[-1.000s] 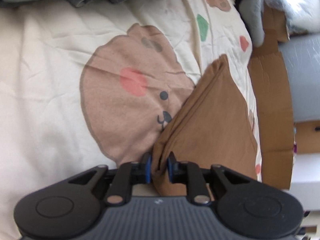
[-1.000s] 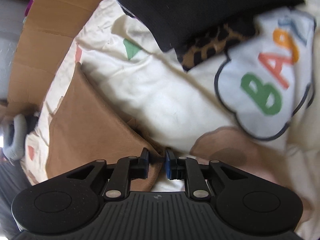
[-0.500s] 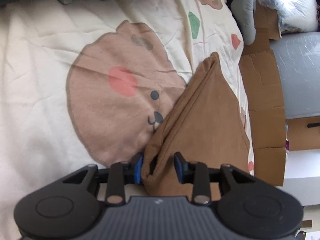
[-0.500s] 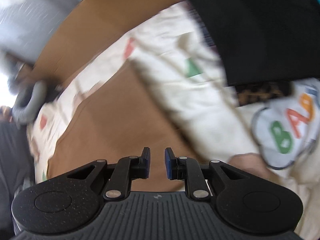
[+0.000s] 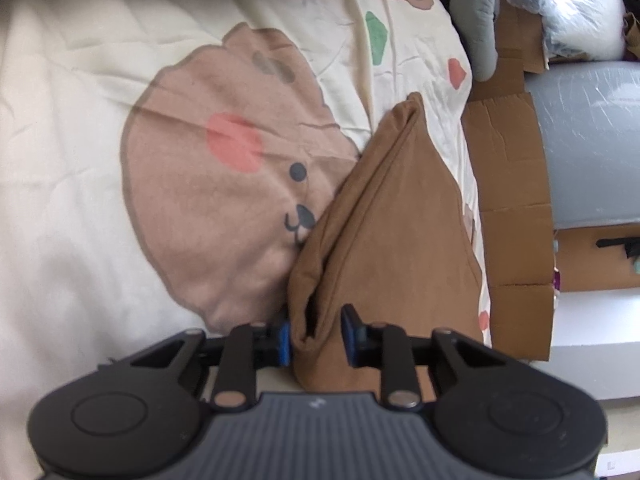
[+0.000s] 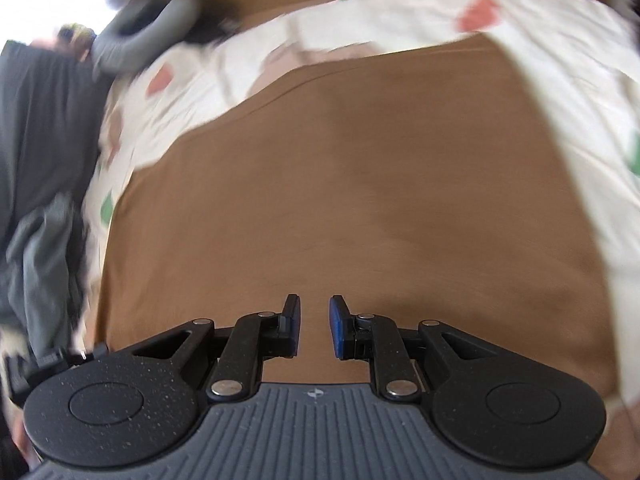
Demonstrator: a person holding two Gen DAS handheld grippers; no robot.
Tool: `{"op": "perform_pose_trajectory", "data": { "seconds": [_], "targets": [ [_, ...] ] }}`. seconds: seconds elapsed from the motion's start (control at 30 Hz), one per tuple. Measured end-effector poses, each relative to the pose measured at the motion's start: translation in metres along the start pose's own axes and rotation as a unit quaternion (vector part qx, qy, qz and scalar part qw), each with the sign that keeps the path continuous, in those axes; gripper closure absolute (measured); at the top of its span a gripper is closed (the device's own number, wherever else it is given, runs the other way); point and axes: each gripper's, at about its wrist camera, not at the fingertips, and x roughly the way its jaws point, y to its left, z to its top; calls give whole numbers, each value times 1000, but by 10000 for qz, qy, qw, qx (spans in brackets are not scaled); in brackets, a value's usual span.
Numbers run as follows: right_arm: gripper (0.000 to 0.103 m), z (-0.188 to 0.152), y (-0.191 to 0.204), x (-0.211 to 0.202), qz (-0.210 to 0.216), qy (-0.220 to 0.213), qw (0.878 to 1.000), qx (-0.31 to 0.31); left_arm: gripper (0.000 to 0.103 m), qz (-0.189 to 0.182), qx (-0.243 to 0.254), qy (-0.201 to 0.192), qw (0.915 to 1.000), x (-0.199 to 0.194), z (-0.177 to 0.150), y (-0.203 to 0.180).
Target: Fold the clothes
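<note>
The left gripper [image 5: 315,334] pinches the brown garment's [image 5: 396,216] folded corner, its jaws having just been closing. The right gripper [image 6: 314,328] hovers over it, slightly spread, empty. The bedsheet [image 5: 72,128] at nine o'clock shows no readable writing.

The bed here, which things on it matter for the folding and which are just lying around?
For the folding:
- brown garment
- left tool, with the garment's corner between its pads
- right tool, empty

Lying about:
- bear-print bedsheet
- cardboard
- grey cloth
</note>
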Motion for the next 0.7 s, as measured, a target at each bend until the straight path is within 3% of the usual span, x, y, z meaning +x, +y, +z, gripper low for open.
{"op": "perform_pose_trajectory", "data": {
  "seconds": [0.27, 0.6, 0.7],
  "targets": [
    [87, -7, 58, 39, 59, 325, 9906, -1330, 88, -258, -105, -94, 9996, -5, -3, 1],
    [87, -34, 77, 54, -81, 448, 9753, -2161, 88, -505, -164, -171, 9984, -6, -3, -2],
    [88, -44, 86, 55, -74, 589, 9643, -2581, 88, -492, -191, -139, 9985, -5, -2, -1]
  ]
}}
